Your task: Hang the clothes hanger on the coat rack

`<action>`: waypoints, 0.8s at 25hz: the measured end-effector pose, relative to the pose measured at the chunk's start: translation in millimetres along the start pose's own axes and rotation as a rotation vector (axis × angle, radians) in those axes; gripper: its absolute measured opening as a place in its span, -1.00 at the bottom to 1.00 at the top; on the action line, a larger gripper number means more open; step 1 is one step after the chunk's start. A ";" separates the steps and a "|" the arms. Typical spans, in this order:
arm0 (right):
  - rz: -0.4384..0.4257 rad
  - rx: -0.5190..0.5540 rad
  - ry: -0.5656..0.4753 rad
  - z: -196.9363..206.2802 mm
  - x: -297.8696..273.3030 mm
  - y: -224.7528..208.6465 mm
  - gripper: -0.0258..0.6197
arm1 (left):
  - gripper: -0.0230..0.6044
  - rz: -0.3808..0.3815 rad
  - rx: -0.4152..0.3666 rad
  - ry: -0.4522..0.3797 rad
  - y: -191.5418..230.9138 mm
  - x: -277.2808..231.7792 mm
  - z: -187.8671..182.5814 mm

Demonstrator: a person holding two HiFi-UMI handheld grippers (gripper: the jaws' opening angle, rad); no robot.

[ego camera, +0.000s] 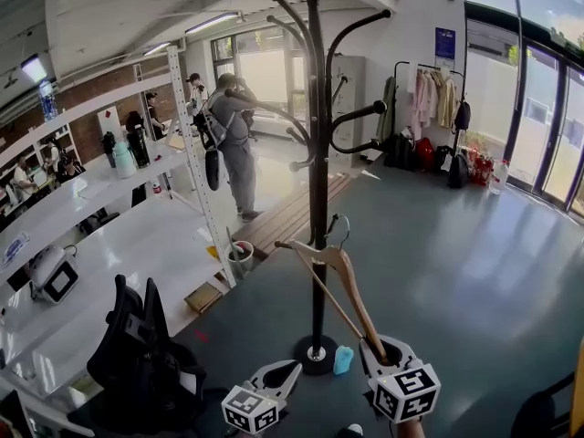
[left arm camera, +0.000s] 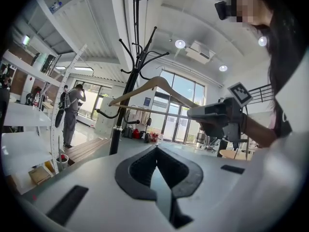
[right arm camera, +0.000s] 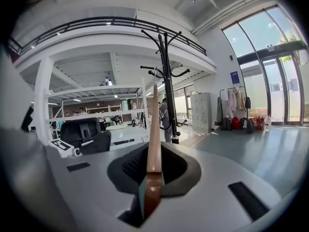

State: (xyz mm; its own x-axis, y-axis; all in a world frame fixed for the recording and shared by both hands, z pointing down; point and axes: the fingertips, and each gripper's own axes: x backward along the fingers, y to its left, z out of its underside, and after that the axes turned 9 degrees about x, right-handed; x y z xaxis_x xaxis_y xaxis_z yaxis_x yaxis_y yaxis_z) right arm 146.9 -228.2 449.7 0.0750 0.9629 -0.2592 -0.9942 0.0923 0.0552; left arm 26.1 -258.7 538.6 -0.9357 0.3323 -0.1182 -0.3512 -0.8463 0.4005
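Wood-brown and slim, the clothes hanger is up in the air in front of the coat rack, carried by one shoulder end. The right claw is clamped on that end: in the right gripper view the wooden arm runs edge-on straight out from between its pads. The left claw hangs just beside it, lower and to the left, with its jaws together and nothing between them.

Judged from this, the pickup is done and the hanging is not. In the head view the metal hook shows close to the black pole, but it rests on none of the curved arms, and those arms sit higher up the pole. What seems left is to lift the hanger, slip its hook over an arm and let go.

How near the hook really is to the pole cannot be told. The left gripper view shows the hanger in front of the rack but no touch. The hook is thin and hard to make out in both gripper views. A small blue object stands by the rack's round base on the grey floor; what it is cannot be told. White shelving, a standing person and a black chair lie to the left.
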 end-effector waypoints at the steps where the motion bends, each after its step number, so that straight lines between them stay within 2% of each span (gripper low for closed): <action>1: -0.006 0.003 -0.006 -4.3 -4.7 -5.7 -0.78 | -0.93 -0.006 0.003 -0.002 1.5 -3.0 -0.5; 10: -0.115 0.075 -0.042 -49.3 -63.4 -53.4 -0.78 | -0.93 -0.152 0.029 -0.081 40.3 -33.9 -25.0; 14: -0.172 0.122 -0.057 -68.1 -85.6 -73.3 -0.78 | -0.93 -0.186 0.032 -0.117 40.6 -58.2 -37.4; 20: -0.256 0.176 -0.048 -87.7 -122.1 -94.4 -0.78 | -0.93 -0.227 0.007 -0.108 36.4 -89.2 -44.5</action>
State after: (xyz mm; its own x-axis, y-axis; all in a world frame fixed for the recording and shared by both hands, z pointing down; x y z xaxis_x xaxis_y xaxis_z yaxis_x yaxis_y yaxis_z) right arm 224.9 -376.7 391.5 0.3286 0.9134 -0.2402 -0.9144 0.3713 0.1612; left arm 95.3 -337.6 523.3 -0.8240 0.5561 -0.1085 -0.5511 -0.7422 0.3814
